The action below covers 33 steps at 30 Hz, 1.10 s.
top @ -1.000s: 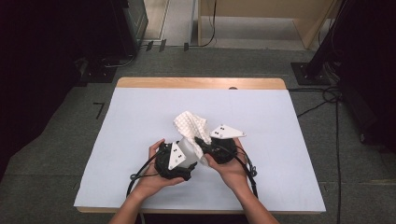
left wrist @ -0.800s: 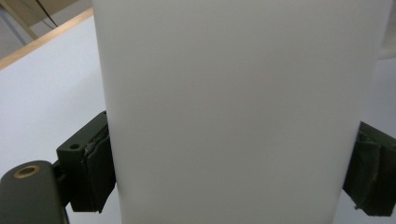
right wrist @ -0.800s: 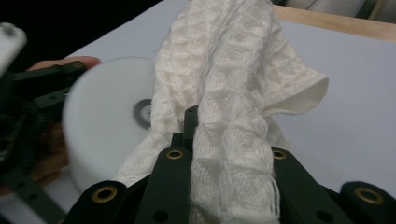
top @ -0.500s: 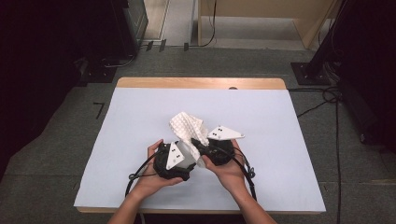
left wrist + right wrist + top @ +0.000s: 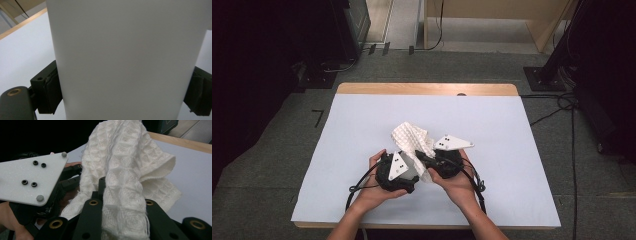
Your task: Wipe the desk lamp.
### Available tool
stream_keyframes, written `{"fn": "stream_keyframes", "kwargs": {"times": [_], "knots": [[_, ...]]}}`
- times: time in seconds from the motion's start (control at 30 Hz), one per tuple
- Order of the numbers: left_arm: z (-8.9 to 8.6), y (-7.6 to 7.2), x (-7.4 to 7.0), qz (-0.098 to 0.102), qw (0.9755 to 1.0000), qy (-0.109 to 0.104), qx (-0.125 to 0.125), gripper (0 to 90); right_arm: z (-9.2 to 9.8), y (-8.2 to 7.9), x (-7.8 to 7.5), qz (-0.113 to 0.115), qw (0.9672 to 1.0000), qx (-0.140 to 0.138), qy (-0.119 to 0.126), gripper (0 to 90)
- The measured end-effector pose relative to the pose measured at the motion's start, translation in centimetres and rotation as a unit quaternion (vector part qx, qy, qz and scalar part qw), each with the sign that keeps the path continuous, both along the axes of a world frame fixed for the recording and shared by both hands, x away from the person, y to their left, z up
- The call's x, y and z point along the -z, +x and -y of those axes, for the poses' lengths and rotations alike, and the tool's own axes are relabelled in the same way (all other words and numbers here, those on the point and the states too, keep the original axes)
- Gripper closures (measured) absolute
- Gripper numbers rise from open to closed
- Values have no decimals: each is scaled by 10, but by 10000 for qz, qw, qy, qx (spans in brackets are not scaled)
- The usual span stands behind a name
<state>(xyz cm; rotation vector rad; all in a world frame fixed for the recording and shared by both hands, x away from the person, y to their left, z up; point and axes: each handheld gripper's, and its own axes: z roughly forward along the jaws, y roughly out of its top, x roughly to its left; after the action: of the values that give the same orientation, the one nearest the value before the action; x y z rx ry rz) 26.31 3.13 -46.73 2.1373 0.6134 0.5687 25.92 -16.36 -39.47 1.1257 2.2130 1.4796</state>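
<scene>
A white waffle-weave cloth (image 5: 411, 136) stands bunched up on the white table cover (image 5: 362, 115), between two hand-held grippers near the front middle. My right gripper (image 5: 421, 156) is shut on the cloth; in the right gripper view the cloth (image 5: 125, 170) rises from between its black jaws (image 5: 122, 220) and folds over to the right. My left gripper (image 5: 414, 172) sits just left of it, its grey plate (image 5: 27, 177) close by. In the left gripper view a blurred white surface (image 5: 125, 50), apparently the cloth, spans the gap between the jaws, and both pads (image 5: 51, 92) touch its edges.
The table's wooden far edge (image 5: 427, 89) shows beyond the cover. Black cables (image 5: 362, 185) trail from both grippers toward the front edge. Dark equipment and floor cables (image 5: 562, 105) lie off the table to the right.
The raised fold of the cloth has leaned slightly to the left. Both hands and grippers stay where they were.
</scene>
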Motion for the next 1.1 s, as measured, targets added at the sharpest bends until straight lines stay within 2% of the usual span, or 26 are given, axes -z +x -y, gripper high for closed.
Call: {"fn": "stream_keyframes", "kwargs": {"times": [0.07, 0.13, 0.2, 0.3, 0.37, 0.4, 0.43, 0.47, 0.53, 0.67, 0.7, 0.8, 0.97, 1.1], "knots": [[1, 0, 0, 45, 10000, 5, 13, 84, 2, 3, 3, 33, 9999, 105, -101, 800], [2, 1, 1, 46, 10000, -18, 3, 84, 8, 10, 7, -63, 9994, 290, -188, 800], [1, 3, 1, 59, 9999, -51, -75, 84, 19, 16, 13, -152, 9984, 516, -161, 799], [-2, 9, 0, -45, 9991, -347, -256, 84, 33, 20, 15, -55, 9966, 808, -148, 799], [-3, 12, 1, -48, 9973, -593, -438, 83, 41, 22, 15, 58, 9951, 971, -155, 798], [-3, 12, 1, -48, 9973, -593, -438, 83, 41, 22, 15, 58, 9951, 971, -155, 798], [-6, 17, 2, -72, 9948, -792, -639, 83, 48, 22, 15, 132, 9938, 1099, -117, 798], [-7, 19, 4, -124, 9943, -833, -659, 83, 49, 22, 16, 175, 9933, 1131, -147, 798], [-9, 23, 7, -210, 9942, -791, -704, 83, 51, 23, 18, 220, 9922, 1204, -214, 798], [-12, 23, 8, -256, 9943, -774, -694, 83, 54, 24, 25, 210, 9912, 1268, -330, 797], [-13, 22, 8, -259, 9946, -752, -672, 83, 56, 26, 32, 130, 9906, 1308, -388, 797], [-18, 19, 9, -289, 9954, -699, -582, 83, 56, 27, 40, 83, 9899, 1313, -522, 797], [-30, 13, 14, -319, 9957, -723, -492, 81, 50, 28, 60, -149, 9881, 1173, -987, 794], [-33, 11, 16, -276, 9958, -747, -447, 79, 47, 30, 77, -313, 9865, 1103, -1166, 794]]}}
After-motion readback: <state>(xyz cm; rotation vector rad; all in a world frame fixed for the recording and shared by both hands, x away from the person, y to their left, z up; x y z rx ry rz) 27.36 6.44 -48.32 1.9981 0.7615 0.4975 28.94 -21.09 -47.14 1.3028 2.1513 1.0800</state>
